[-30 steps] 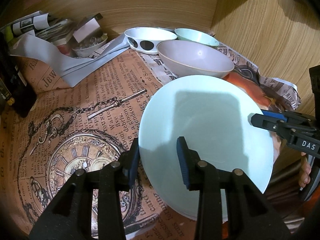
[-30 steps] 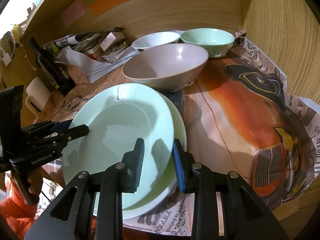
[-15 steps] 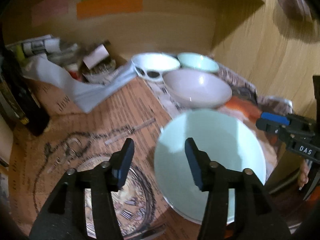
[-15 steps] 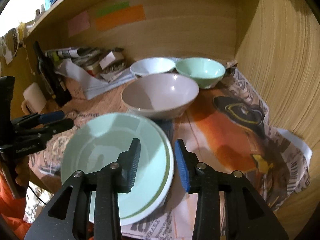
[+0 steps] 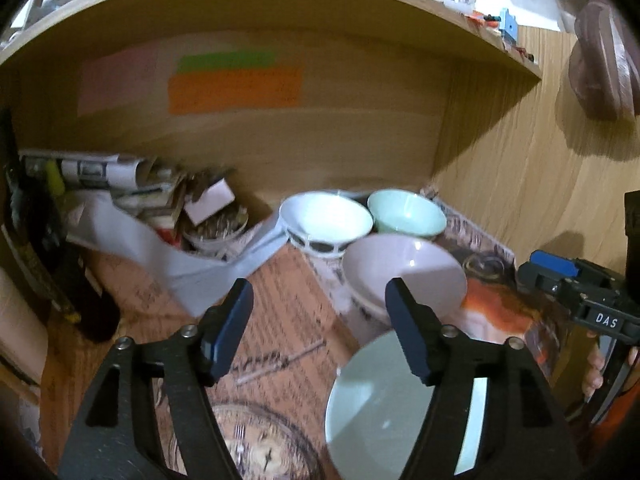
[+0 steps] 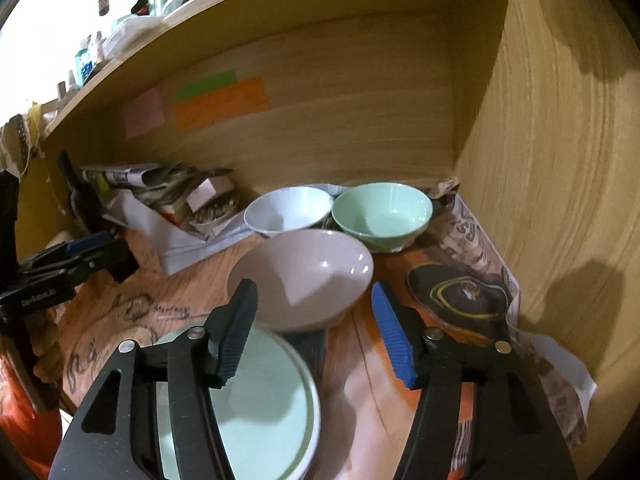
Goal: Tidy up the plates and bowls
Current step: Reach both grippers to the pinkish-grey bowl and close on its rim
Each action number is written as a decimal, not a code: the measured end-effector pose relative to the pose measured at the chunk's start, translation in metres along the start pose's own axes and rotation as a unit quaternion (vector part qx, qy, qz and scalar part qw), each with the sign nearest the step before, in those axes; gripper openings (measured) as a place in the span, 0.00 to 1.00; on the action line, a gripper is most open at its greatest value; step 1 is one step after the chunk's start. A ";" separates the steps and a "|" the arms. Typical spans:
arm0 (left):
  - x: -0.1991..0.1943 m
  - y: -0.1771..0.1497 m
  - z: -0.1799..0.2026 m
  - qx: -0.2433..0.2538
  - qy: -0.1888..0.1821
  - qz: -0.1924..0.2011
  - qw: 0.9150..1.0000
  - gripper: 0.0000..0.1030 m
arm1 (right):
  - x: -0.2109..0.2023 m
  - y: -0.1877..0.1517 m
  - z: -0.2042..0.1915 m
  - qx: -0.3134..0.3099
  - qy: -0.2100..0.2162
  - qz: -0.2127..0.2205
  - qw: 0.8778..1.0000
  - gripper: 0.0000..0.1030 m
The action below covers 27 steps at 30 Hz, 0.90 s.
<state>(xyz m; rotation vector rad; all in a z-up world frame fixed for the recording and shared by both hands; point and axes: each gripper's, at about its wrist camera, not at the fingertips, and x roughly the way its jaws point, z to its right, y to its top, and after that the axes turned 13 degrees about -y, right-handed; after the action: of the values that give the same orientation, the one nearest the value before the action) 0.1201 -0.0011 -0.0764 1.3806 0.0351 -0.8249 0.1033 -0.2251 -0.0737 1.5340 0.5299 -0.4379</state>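
left gripper (image 5: 320, 322): fingers opening, nothing between them, tilted downward | right gripper (image 6: 314, 326): fingers opening, nothing clamped, tilted downward | person's hand (image 5: 596, 372): fingertips wrapped on the right gripper's handle at the frame edge
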 end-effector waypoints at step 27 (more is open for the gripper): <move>0.166 0.007 -0.024 -0.041 -0.039 -0.159 0.986 0.70 | 0.127 0.002 0.034 0.020 -0.012 -0.106 0.994 0.60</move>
<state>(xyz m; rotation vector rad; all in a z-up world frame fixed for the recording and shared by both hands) 0.2549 -0.0629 -0.1558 1.2799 0.2310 -1.1299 0.2099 -0.2508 -0.1467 1.5142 0.6715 -0.6323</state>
